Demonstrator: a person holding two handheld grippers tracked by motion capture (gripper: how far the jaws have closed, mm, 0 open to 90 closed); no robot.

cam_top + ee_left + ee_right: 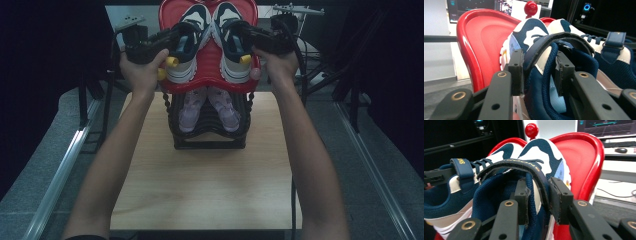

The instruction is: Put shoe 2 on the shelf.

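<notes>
While both forearms reach up from 6 o'clock in the high view, bare table (205, 190) lies nearest. Beyond it stands a black rack (207, 135) with pink shoes (207, 107) on its lower tier. Above sits a red tray (207, 82) carrying two navy-white shoes, toes pointing to 12. Left gripper (175, 42) at 10 o'clock of the tray straddles the left shoe (187, 45) collar: one jaw outside, one inside the opening, gap visible at the inner pad in the left gripper view, so jaws are part open, not clamping. Right gripper (240, 35) at 2 o'clock straddles the right shoe (230, 42) collar and strap; whether the pads press I cannot tell. Farthest, a red knob (531, 7) tops the tray's back rim at 12.
</notes>
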